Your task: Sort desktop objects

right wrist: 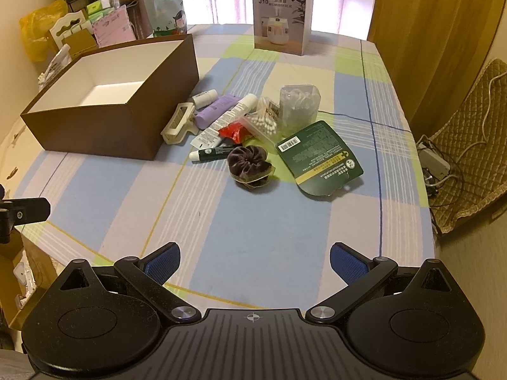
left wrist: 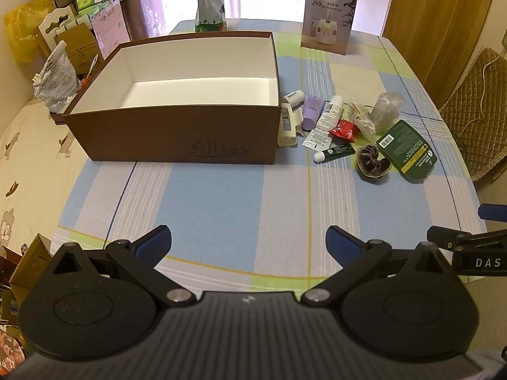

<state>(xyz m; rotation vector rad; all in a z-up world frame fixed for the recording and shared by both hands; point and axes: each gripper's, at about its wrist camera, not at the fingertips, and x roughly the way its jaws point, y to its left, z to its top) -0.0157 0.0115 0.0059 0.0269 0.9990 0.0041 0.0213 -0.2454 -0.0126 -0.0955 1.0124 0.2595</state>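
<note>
A brown box (left wrist: 177,133) with a white, bare inside stands open on the checked tablecloth; it also shows in the right wrist view (right wrist: 95,133). Right of it lies a pile: a purple tube (right wrist: 215,110), a white tube (right wrist: 228,118), a cream clip (right wrist: 179,123), a red packet (right wrist: 233,133), cotton swabs (right wrist: 263,122), a clear bag (right wrist: 298,104), a dark scrunchie (right wrist: 250,164), a green-and-white stick (right wrist: 210,152) and a green card pack (right wrist: 318,155). My left gripper (left wrist: 248,243) and right gripper (right wrist: 255,262) are open and empty, well short of the pile.
A humidifier carton (right wrist: 280,19) and a green-white snack bag (right wrist: 164,3) stand at the table's far end. Bags and cartons (left wrist: 63,47) crowd the left side. A padded chair (right wrist: 469,145) with cables stands to the right. A wooden door (left wrist: 443,15) is behind.
</note>
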